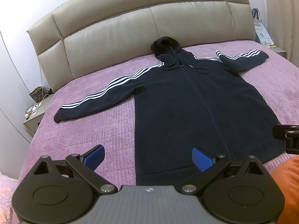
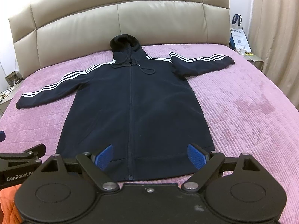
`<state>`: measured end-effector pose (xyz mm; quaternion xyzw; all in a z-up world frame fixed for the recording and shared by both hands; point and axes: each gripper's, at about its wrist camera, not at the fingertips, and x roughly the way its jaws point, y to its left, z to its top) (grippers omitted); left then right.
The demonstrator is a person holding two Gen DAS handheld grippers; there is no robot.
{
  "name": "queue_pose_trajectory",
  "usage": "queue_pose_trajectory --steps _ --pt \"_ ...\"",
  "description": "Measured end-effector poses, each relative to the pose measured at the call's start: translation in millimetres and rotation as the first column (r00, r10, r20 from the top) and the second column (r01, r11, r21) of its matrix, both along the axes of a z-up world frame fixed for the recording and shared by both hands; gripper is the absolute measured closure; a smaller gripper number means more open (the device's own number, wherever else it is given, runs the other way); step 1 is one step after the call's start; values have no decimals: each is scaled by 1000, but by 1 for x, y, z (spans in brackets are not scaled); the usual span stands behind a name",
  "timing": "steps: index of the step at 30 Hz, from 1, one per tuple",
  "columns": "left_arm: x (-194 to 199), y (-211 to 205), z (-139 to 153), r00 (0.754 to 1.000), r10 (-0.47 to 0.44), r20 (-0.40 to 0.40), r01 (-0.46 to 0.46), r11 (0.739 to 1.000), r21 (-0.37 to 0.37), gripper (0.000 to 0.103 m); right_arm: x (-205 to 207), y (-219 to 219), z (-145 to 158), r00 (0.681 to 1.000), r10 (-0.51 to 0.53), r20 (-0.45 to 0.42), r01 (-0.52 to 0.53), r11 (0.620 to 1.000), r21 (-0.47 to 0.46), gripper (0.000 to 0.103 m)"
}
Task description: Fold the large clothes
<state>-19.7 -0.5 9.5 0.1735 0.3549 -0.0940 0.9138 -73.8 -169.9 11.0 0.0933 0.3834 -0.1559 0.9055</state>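
Observation:
A dark navy zip hoodie [image 1: 186,100] with white sleeve stripes lies flat, front up, on the pink bedspread [image 1: 97,130]. Its hood points at the headboard and both sleeves are spread sideways. It also shows in the right wrist view [image 2: 134,100]. My left gripper [image 1: 148,158] is open and empty, hovering above the hem's left corner. My right gripper [image 2: 150,156] is open and empty, hovering above the hem near the zip's lower end. The right sleeve [image 2: 201,63] is bent back near the shoulder.
A beige padded headboard [image 1: 130,26] stands behind the bed. A nightstand [image 1: 35,112] with cables and a pouch is on the left. A nightstand with a white bag [image 2: 241,37] is on the right. Curtains [image 2: 276,28] hang at the far right. Orange fabric [image 1: 287,186] lies near the grippers.

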Motion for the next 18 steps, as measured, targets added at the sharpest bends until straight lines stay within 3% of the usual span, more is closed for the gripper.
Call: queue_pose_trajectory --steps 18 --pt "5 -4 -1 1000 -20 -21 18 999 -50 4 11 -14 -7 1000 -2 -21 3 1000 8 1"
